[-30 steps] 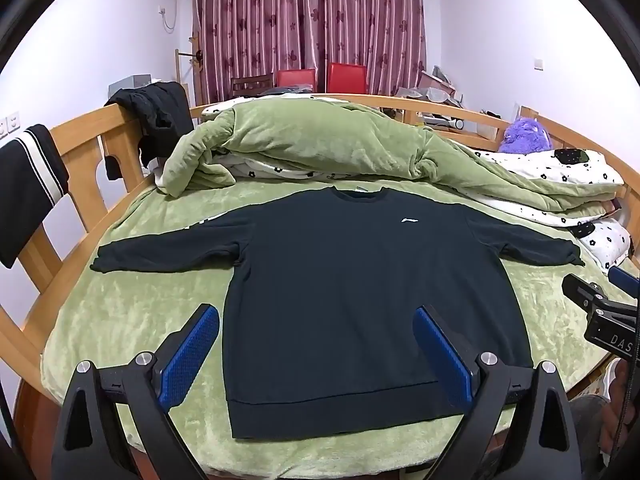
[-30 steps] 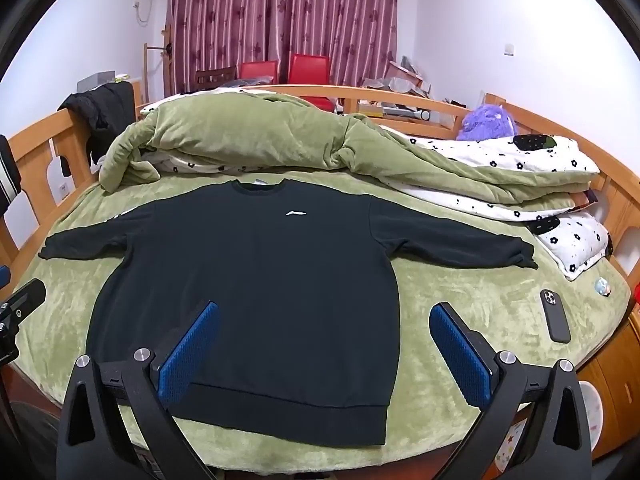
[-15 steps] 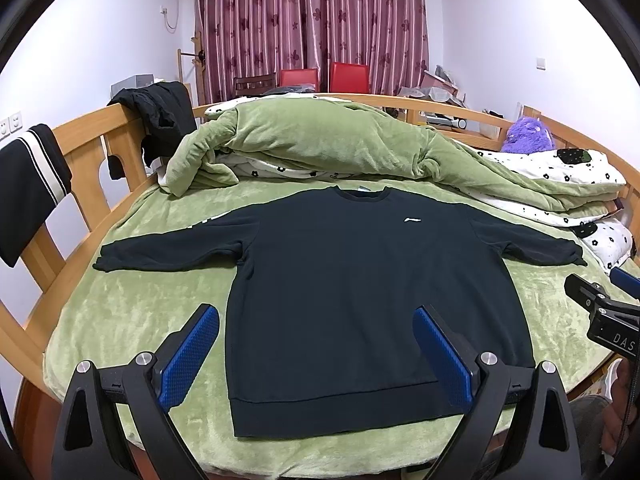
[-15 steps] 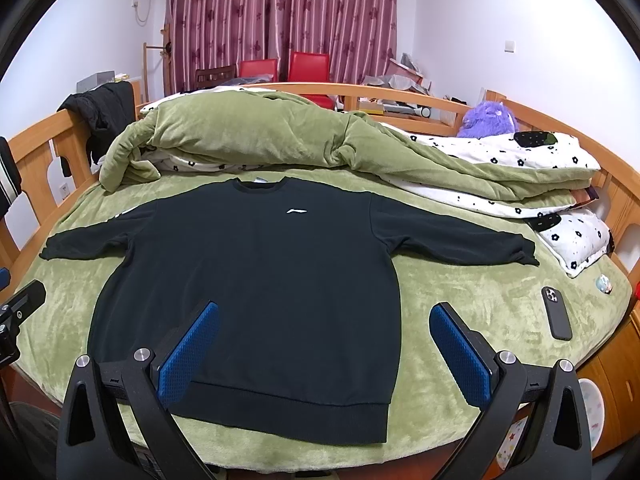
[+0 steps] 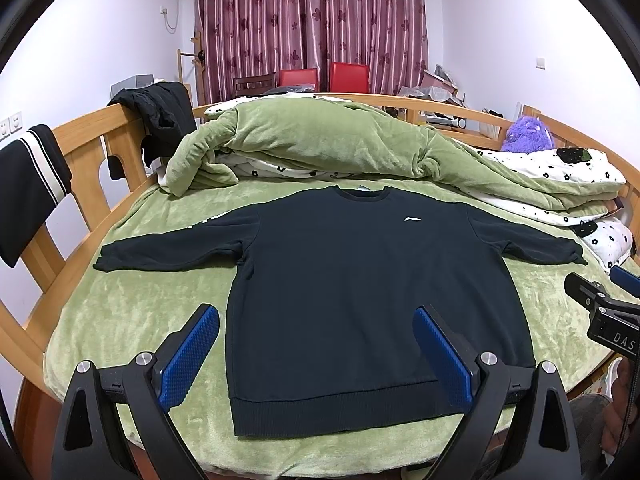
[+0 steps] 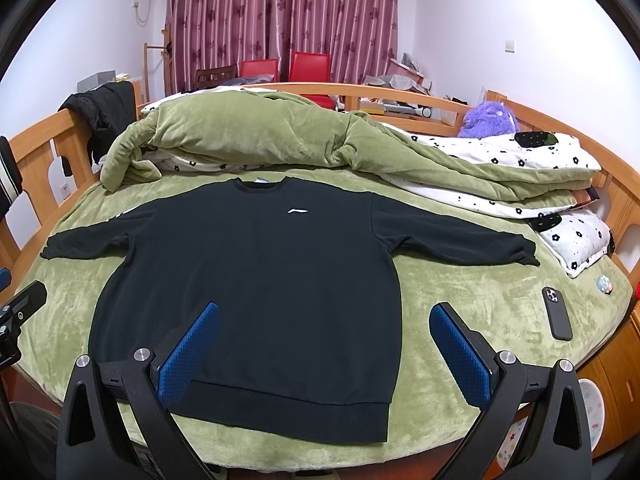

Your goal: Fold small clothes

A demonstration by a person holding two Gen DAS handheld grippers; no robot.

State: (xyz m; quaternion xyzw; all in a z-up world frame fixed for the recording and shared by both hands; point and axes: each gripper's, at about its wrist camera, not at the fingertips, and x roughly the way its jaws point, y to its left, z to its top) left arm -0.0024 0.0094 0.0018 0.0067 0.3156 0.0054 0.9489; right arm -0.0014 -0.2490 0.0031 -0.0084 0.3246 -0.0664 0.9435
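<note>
A black long-sleeved sweatshirt (image 5: pixel 360 280) lies flat and face up on the green bed cover, both sleeves spread sideways, hem toward me; it also shows in the right wrist view (image 6: pixel 256 288). My left gripper (image 5: pixel 316 360) is open and empty, held above the hem's left part. My right gripper (image 6: pixel 324 356) is open and empty, above the hem's right part. The right gripper's body also shows in the left wrist view (image 5: pixel 600 312) at the right edge.
A bunched green quilt (image 5: pixel 320 144) and flowered bedding (image 6: pixel 520 160) lie behind the sweatshirt. A wooden bed rail (image 5: pixel 80 168) with dark clothes hung on it runs along the left. A phone (image 6: pixel 557 312) lies on the cover at the right.
Both views have shifted very slightly; the sweatshirt has not moved and both grippers stay open.
</note>
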